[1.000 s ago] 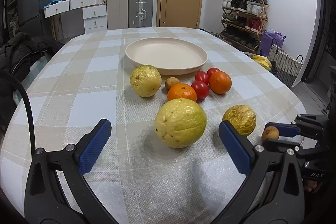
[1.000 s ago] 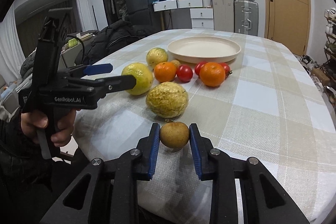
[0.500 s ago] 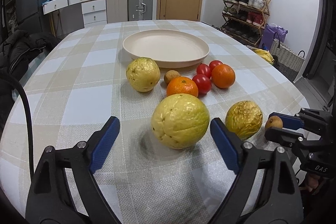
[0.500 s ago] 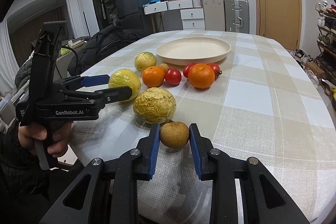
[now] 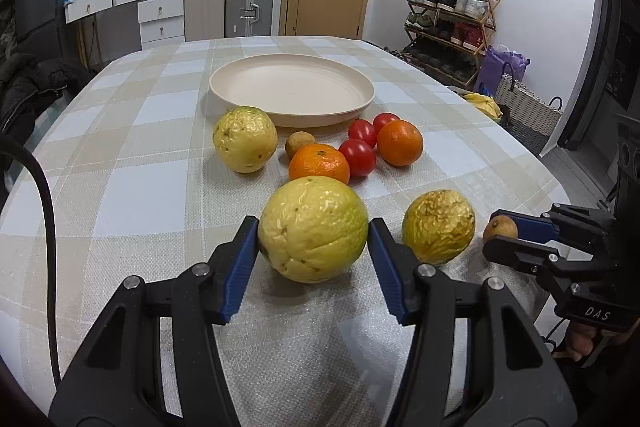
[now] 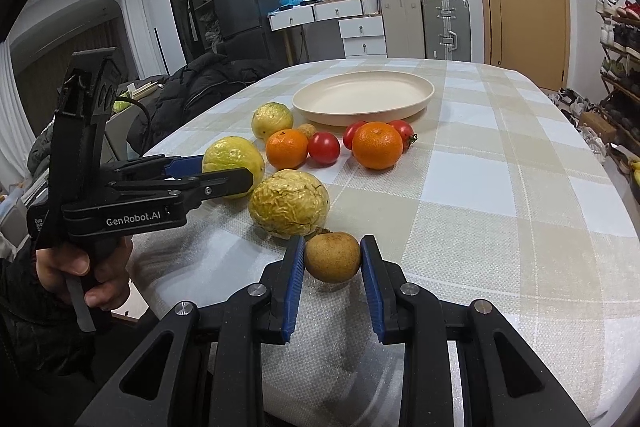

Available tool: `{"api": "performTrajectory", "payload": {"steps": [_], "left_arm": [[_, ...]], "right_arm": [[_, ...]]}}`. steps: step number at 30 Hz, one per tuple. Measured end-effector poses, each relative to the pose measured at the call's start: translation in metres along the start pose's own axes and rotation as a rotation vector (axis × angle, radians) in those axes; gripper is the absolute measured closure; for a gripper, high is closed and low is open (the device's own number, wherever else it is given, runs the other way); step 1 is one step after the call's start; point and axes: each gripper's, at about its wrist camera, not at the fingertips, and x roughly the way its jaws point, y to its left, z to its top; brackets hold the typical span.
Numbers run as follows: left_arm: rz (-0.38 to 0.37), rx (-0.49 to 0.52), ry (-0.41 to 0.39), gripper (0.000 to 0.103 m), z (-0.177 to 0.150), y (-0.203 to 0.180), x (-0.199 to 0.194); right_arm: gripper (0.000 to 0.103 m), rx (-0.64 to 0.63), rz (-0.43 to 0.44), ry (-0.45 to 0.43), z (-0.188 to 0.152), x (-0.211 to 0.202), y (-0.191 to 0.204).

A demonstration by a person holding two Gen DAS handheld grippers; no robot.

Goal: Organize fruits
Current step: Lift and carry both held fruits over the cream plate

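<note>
My left gripper [image 5: 313, 231] is shut on a large yellow-green fruit [image 5: 313, 229] near the table's front edge; it also shows in the right wrist view [image 6: 233, 165]. My right gripper [image 6: 333, 259] is shut on a small brown fruit [image 6: 333, 256], seen too in the left wrist view [image 5: 499, 229]. A wrinkled yellow fruit [image 5: 439, 226] lies between them. Farther back lie another yellow fruit [image 5: 245, 139], two oranges [image 5: 319, 163] [image 5: 400, 143], several red tomatoes [image 5: 358, 157] and a second small brown fruit [image 5: 299, 143]. The empty cream plate [image 5: 292, 89] stands behind them.
The checked tablecloth [image 5: 132, 155] covers a rounded table. A dark jacket [image 5: 32, 87] hangs at the left edge. Drawers and suitcases [image 5: 248, 3] stand at the back, a shoe rack [image 5: 452, 15] and a basket [image 5: 524, 111] at the right.
My left gripper moved forward and closed its fingers onto the large yellow-green fruit. My right gripper stayed shut on the small brown fruit and hardly moved.
</note>
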Motion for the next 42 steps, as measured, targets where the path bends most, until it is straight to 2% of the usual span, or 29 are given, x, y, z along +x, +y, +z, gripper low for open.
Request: {"api": "performTrajectory", "payload": {"steps": [12,31,42], "left_arm": [[-0.001,-0.001,-0.051,0.051,0.004,0.004,-0.017],[0.027,-0.029,-0.148,0.050,0.038,0.017,-0.041],[0.051,-0.039,-0.154,0.050,0.060,0.026,-0.033]], "right_arm": [[0.074,0.005,-0.014,-0.036,0.009,-0.003,-0.004],[0.074,0.002,0.004,-0.106,0.069,0.005,-0.007],[0.074,0.027,0.016,-0.117,0.102,0.017,-0.021]]}}
